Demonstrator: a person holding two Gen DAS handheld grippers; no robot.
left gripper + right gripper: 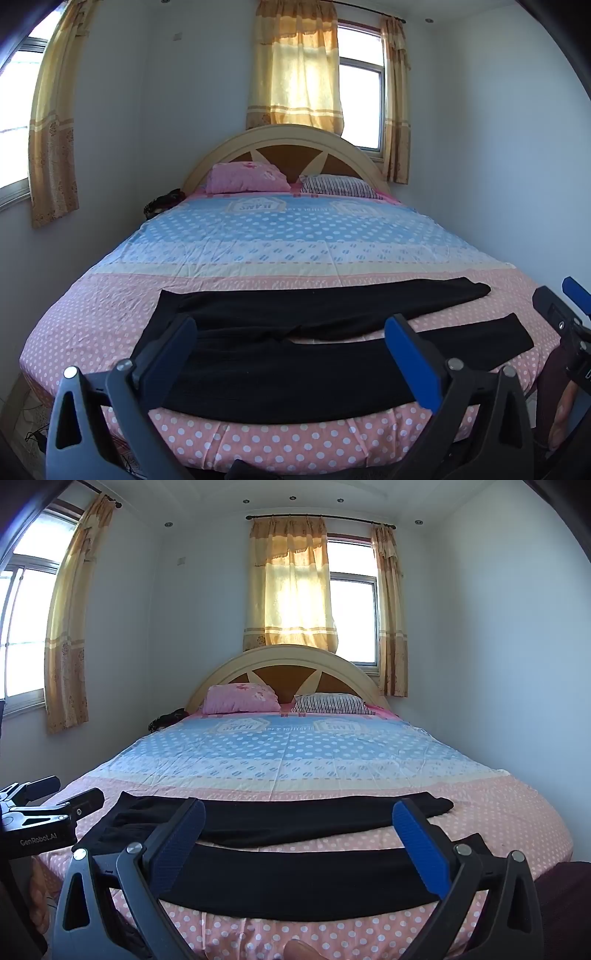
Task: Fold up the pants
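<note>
Black pants (295, 354) lie spread flat across the near end of the bed, waist to the left, the two legs running right with a gap between them. They also show in the right wrist view (303, 871). My left gripper (291, 332) is open and empty, held above the near edge over the pants. My right gripper (299, 819) is open and empty, also above the near leg. The right gripper shows at the right edge of the left wrist view (565, 314); the left gripper shows at the left edge of the right wrist view (44, 805).
The bed (295, 236) has a pink, dotted and blue sheet. A pink pillow (247, 179) and a striped pillow (338, 184) lie by the headboard (284, 140). Walls stand close on both sides. A dark bundle (162, 203) sits at the bed's far left.
</note>
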